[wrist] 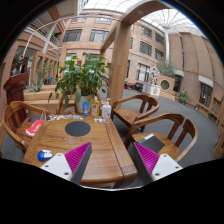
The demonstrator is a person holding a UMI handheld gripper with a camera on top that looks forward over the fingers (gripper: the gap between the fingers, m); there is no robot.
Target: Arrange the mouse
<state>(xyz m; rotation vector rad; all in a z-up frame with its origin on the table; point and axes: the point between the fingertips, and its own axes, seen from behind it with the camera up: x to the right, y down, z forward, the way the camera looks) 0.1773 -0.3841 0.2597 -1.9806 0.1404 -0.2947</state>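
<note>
Hand-held gripper hangs open above the counter, its magenta pads wide apart with nothing between them. Left of the left finger, in the lower left of the frame, lies the blue mouse; the round black mouse pad sits beyond. Swinging left and lowering squarely over the mouse looks wise. Farther back, a pot holds a leafy plant
</note>
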